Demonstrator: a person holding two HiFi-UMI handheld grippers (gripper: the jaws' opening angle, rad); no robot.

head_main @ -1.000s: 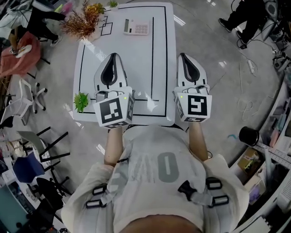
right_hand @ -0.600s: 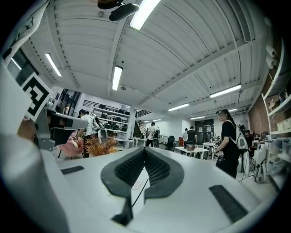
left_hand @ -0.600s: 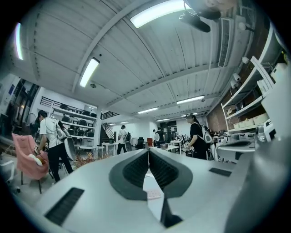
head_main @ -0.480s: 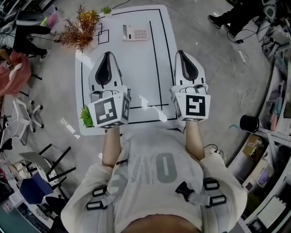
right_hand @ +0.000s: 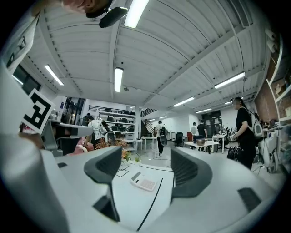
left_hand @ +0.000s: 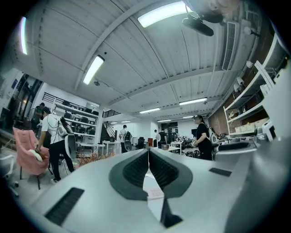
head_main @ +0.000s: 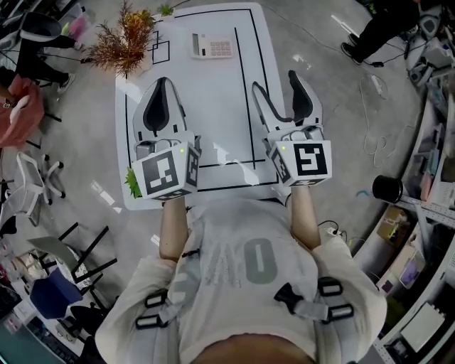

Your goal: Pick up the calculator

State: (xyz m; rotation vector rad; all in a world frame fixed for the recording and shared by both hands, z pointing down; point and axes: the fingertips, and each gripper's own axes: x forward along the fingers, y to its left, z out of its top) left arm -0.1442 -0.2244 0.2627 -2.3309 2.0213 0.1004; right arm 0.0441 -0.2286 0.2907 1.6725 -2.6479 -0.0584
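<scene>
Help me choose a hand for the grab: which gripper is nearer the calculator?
Neither clearly. The left gripper is short of the calculator, to its left; the right gripper, whose empty jaws have just been opening, is similarly short, to its right.

There is one calculator (head_main: 212, 47) and one table (head_main: 213, 106). Two grippers show, a left gripper (head_main: 163, 81) and a right gripper (head_main: 274, 82), with two marker cubes (head_main: 167, 173) (head_main: 304, 161). Plants number three: one dried bush (head_main: 122, 43) and two green plants (head_main: 132, 181) (head_main: 165, 10).

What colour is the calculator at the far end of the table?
The calculator is white with pinkish keys and a dark display; right gripper view shows it best.
</scene>
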